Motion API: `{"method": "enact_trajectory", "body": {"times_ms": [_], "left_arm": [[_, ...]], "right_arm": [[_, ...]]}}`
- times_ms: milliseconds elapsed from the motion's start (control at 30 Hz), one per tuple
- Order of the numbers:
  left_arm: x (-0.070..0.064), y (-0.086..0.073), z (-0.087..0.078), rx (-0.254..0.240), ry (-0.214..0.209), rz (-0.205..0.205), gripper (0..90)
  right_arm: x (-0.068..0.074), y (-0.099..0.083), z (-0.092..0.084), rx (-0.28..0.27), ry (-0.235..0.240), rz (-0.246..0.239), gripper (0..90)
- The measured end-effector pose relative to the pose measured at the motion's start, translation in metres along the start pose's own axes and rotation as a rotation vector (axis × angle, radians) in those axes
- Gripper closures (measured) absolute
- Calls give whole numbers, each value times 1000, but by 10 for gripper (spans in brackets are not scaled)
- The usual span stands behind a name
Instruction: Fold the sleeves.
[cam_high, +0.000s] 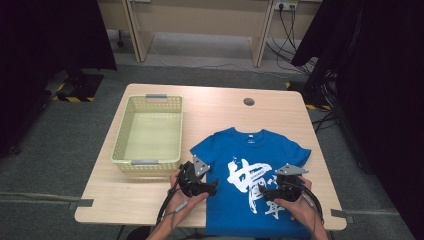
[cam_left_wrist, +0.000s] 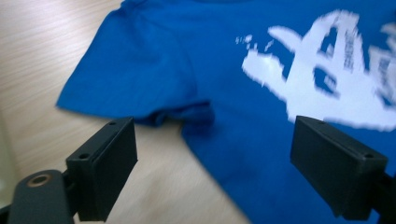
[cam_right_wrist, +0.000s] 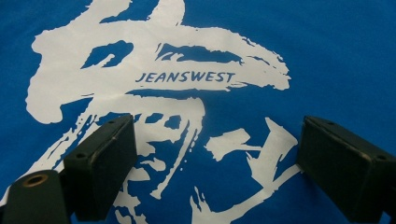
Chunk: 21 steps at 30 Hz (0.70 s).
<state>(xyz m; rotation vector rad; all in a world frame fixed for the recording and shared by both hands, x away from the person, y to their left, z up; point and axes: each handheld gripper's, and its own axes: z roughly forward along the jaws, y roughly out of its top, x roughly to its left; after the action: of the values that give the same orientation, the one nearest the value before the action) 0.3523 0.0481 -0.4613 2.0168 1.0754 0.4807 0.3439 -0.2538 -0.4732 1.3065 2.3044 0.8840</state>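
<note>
Two grippers hover over a blue T-shirt (cam_high: 250, 175) lying flat, print up, on the desk (cam_high: 280, 107) beside a yellow basket (cam_high: 149, 131). Folding looks about to start; next, each must pinch an edge. The left gripper (cam_high: 212, 186) and right gripper (cam_high: 265, 192) stand wide open, holding nothing.

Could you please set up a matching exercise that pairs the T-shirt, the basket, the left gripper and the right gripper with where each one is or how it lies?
Things:
1. T-shirt
2. basket
3. left gripper
4. right gripper

Places or states:
A. open, above the white print on the shirt's chest
B. spread flat, print up, at the near right of the table
C. open, at the shirt's side edge just below a sleeve
D. pale yellow-green, nothing in it, on the left of the table

Right pairs: 1-B, 2-D, 3-C, 4-A
</note>
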Motion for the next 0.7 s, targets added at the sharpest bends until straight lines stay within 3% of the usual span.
{"method": "enact_trajectory", "body": {"times_ms": [133, 433, 700], "left_arm": [[2, 14, 14, 30, 24, -7, 180], [16, 35, 42, 83, 72, -75, 180], [27, 44, 56, 130, 119, -86, 177]], "right_arm": [[0, 0, 0, -1, 2, -2, 124], [-4, -1, -2, 6, -1, -1, 126], [-7, -3, -3, 5, -5, 0, 127]]}}
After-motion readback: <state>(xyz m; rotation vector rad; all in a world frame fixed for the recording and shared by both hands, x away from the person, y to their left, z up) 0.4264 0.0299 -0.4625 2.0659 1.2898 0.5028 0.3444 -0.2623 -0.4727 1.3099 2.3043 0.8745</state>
